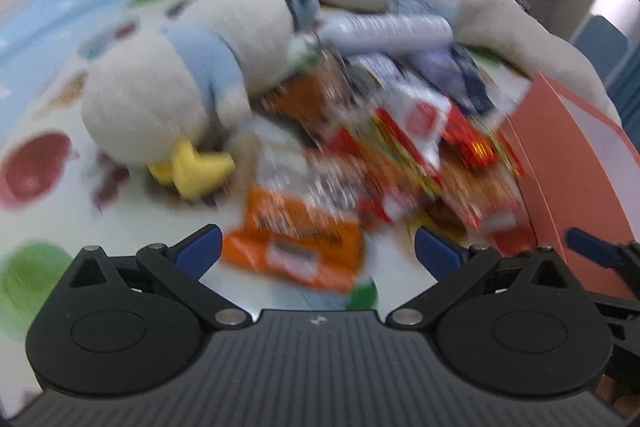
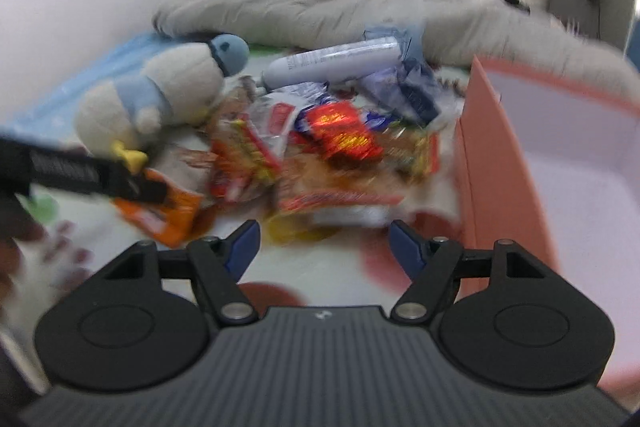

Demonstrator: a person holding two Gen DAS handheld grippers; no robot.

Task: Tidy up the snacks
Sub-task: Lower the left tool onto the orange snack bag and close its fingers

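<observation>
Both views were pretty blurry, but here's what I could make out. The left wrist view sat low and close to the snack pile, so the plush duck filled the left side, lying on the patterned bedsheet with its yellow feet toward the camera. An orange packet lay right in front of the left gripper, roughly between its blue tips, but I couldn't tell if anything touched it. At the right edge only the outer wall of the pink box showed, plus a blue tip of the other gripper poking in at the far right.

The right wrist view sat further back and showed stuff the other didn't: the pale, bare inside of the box, and the left gripper's dark arm crossing in from the left over the orange packet. The duck was left of the pile, a white tube lay behind the wrappers, and a rumpled grey blanket was bunched up at the back.

Left gripper was spread wide and holding nothing. Right gripper was also spread apart with nothing in it, hanging over the sheet just short of the pile, with the box right beside it on the right.
</observation>
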